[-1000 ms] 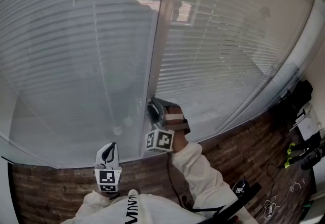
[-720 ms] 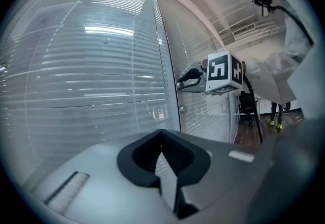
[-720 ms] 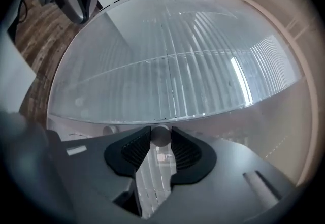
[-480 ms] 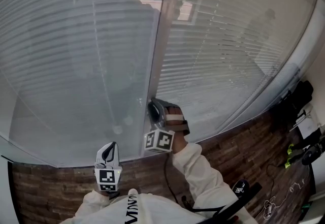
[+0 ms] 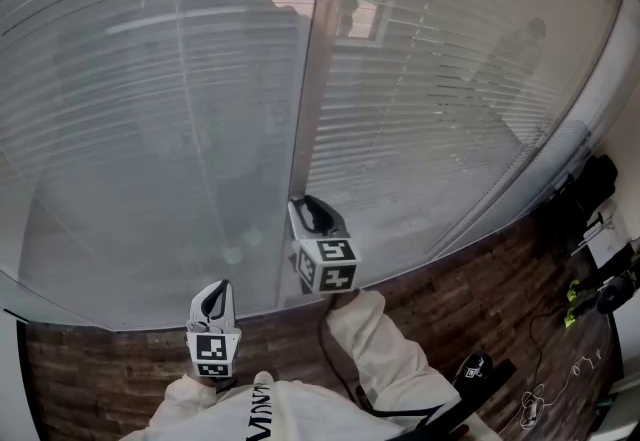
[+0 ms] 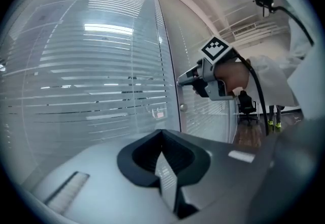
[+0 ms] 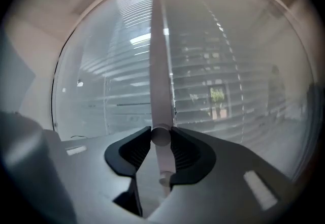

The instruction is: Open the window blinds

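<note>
Slatted blinds hang behind the glass panes on either side of a pale upright frame post. A small round knob sticks out of that post. My right gripper is shut on the knob, one pad pressing on each side of it, and its marker cube faces up. The left gripper view shows the right gripper from the side, level and tip against the post. My left gripper is held low, short of the glass, with its jaws shut and nothing between them.
A dark brick-patterned floor runs below the glass wall. Black gear and cables lie at the right edge. An office chair stands far off beside the wall.
My right gripper has rolled on the knob, so its marker cube now sits on top. The left pane's slats show wider gaps near the top. The left gripper has kept still.
</note>
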{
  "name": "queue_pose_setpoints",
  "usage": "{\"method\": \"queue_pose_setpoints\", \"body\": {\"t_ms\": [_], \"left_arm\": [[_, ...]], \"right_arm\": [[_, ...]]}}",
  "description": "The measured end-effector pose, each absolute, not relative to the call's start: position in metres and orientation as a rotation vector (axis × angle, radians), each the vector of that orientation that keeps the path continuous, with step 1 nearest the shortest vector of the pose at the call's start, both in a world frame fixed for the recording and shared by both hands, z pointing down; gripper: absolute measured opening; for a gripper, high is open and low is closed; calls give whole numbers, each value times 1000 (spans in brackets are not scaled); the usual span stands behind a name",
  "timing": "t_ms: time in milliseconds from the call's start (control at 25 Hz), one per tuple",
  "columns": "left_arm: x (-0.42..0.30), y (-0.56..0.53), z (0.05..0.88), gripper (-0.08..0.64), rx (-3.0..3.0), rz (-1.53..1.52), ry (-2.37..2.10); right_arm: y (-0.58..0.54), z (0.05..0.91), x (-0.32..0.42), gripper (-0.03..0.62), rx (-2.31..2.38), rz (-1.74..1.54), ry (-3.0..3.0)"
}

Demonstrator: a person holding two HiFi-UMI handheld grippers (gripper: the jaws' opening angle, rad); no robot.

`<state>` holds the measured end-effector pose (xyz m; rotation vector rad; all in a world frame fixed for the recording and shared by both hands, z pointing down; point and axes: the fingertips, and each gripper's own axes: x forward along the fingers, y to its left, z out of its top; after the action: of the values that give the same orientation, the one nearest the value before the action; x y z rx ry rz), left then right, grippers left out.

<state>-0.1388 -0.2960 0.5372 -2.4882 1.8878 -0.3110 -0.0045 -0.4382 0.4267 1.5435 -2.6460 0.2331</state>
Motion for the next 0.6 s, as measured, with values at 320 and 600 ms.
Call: {"method": "queue_pose_setpoints", "body": {"t_ms": [320, 600], "left_arm": [[-141, -296, 539, 0, -2489, -312, 1894], [-143, -295, 539, 0, -2490, -310, 1895]], "right_arm": [[-444, 431, 8, 124, 1589, 1404, -2875], [-445, 433, 10, 126, 1496, 1895, -2889]]}}
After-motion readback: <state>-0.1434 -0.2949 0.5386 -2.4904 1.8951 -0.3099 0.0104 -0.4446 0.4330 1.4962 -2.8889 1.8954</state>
